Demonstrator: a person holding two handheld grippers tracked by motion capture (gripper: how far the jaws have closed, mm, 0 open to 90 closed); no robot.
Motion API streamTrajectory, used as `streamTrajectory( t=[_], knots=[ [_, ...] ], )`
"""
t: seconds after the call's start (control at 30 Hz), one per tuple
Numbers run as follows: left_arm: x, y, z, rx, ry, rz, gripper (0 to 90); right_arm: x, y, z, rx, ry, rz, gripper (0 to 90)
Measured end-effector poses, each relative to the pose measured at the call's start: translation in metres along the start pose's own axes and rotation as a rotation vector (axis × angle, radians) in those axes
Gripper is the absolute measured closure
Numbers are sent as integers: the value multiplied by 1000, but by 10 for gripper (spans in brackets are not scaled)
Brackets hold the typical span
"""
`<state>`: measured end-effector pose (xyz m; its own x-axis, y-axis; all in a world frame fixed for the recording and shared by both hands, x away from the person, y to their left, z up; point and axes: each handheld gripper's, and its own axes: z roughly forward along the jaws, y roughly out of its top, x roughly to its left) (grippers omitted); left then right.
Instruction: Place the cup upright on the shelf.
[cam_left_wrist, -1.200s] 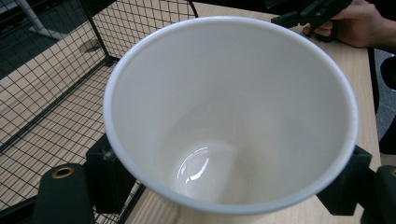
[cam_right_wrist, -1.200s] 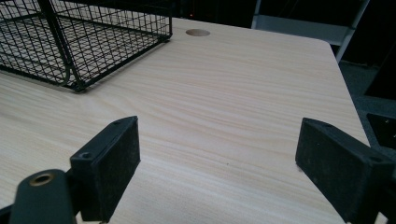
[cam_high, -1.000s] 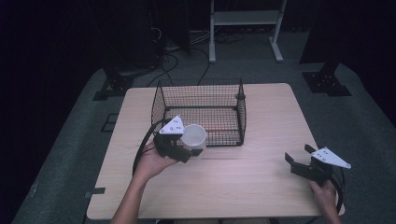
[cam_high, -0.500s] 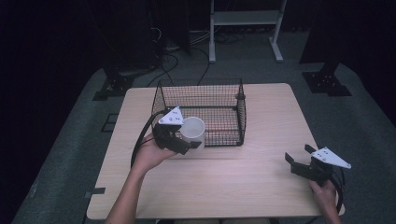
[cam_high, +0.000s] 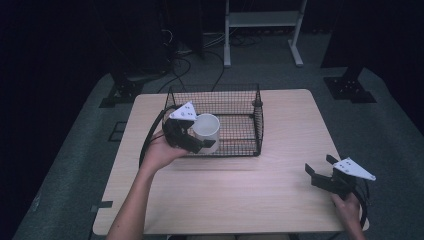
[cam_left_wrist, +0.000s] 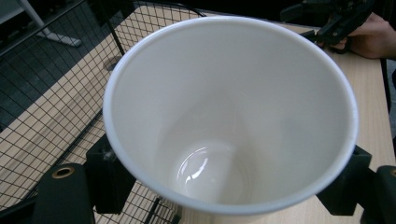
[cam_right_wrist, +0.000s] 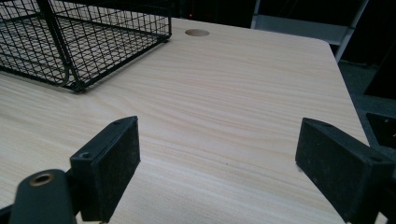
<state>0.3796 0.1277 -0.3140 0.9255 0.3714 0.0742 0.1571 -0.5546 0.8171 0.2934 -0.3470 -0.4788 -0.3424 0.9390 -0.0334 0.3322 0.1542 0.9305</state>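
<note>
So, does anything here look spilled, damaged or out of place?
Nothing stands out. The white cup looks empty and undamaged, gripped by the left gripper at the wire basket. The right gripper is open over bare table.

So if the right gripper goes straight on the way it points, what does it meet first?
Probably nothing nearby: ahead of the open right gripper lies bare table; the wire basket sits off to one side.

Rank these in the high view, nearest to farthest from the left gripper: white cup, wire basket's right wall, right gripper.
1. White cup: held in the left gripper, over the basket's near-left corner.
2. Wire basket's right wall: right of the cup.
3. Right gripper: at the table's near-right corner.
</note>
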Motion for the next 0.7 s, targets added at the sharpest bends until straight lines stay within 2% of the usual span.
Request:
streamTrajectory(
  t=[0.47, 0.7],
  knots=[
    [16, 12, 1, 13, 0, 2, 208, 0, 0, 0, 0, 0, 0, 130],
    [26, 20, 5, 38, -1, 14, 208, 0, 0, 0, 0, 1, -2, 130]
  ],
)
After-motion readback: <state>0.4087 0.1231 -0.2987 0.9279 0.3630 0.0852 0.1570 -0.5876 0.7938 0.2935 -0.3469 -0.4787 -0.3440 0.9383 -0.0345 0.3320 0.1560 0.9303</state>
